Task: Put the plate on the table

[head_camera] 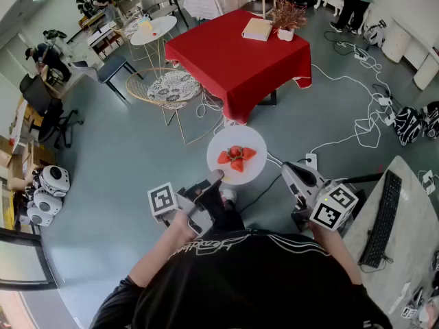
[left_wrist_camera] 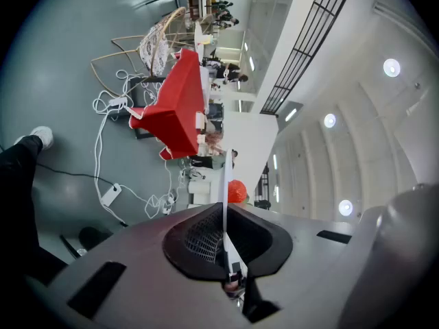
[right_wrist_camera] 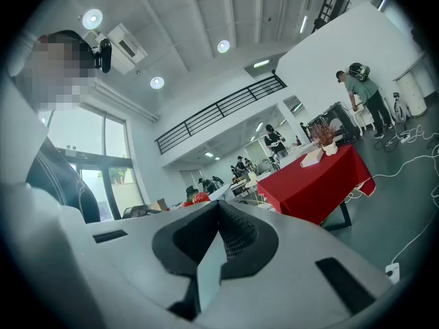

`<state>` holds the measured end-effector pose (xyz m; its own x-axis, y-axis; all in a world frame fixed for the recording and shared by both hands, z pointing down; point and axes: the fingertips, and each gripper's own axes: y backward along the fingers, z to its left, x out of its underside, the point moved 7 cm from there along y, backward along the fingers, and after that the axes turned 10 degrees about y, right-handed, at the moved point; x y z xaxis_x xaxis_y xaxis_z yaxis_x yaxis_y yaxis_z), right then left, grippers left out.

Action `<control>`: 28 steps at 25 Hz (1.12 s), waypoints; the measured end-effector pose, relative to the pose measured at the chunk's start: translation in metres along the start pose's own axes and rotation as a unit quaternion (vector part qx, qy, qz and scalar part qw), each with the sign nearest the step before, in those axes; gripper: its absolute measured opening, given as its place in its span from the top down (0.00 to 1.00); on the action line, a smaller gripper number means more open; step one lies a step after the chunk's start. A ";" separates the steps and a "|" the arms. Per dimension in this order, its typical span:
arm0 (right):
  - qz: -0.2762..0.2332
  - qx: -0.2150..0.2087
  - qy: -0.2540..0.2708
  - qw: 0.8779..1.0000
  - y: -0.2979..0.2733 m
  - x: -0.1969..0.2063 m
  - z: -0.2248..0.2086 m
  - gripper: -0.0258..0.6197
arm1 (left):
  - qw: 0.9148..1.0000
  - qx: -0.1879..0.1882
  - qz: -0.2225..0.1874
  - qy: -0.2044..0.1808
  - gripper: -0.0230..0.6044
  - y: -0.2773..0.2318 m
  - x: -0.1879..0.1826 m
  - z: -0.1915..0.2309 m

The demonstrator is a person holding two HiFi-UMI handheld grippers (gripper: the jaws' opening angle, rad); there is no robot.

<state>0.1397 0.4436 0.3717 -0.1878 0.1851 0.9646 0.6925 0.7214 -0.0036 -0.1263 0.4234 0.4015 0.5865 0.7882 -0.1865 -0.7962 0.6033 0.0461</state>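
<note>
Black shirt [head_camera: 240, 279]: filling the bottom of the head view, with the person standing on a grey-blue floor [head_camera: 137, 149].
Room, left: a white round table [head_camera: 153, 30] and a wicker chair [head_camera: 168, 88] are sitting out on that floor.
Red table [head_camera: 240, 53]: sitting straight ahead and carrying a book [head_camera: 258, 29] and a potted plant [head_camera: 287, 20]. It's well apart from the plate [head_camera: 236, 136].
Room, right: white cables [head_camera: 357, 115] are snaking all over, and a keyboard [head_camera: 384, 218] is lying on a pale desk [head_camera: 411, 197].
Left gripper [head_camera: 212, 181]: jaws are pinching tight on the plate's near rim. Its own view is showing the plate edge-on, running up out of the pads.
Plate spot: hanging in the air over the floor, sticking out just ahead of the left gripper, with red fruit [head_camera: 235, 156] riding on it.
Right gripper [head_camera: 288, 168]: jaws are sitting closed together on nothing. It's hovering just to the right of the plate, not touching it.
</note>
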 end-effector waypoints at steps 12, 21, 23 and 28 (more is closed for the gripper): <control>-0.003 -0.001 0.009 1.000 0.001 -0.001 -0.001 0.95 | 1.000 0.003 -0.001 -0.004 0.93 -0.002 0.001 -0.001; -0.011 -0.018 -0.021 1.000 -0.005 -0.007 -0.012 0.95 | 1.000 0.008 -0.005 -0.006 0.93 -0.007 -0.003 -0.006; -0.008 -0.022 -0.023 0.999 -0.008 -0.006 -0.014 0.95 | 1.000 0.009 -0.005 -0.005 0.93 -0.011 -0.005 -0.006; -0.007 -0.038 -0.047 0.998 -0.020 -0.003 -0.031 0.95 | 1.000 0.005 0.002 0.000 0.93 -0.030 -0.021 -0.001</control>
<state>0.1480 0.4085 0.3771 -0.2597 0.2391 0.9356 0.7390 0.6728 0.0332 -0.1144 0.3889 0.4029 0.5829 0.7911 -0.1855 -0.7975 0.6007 0.0558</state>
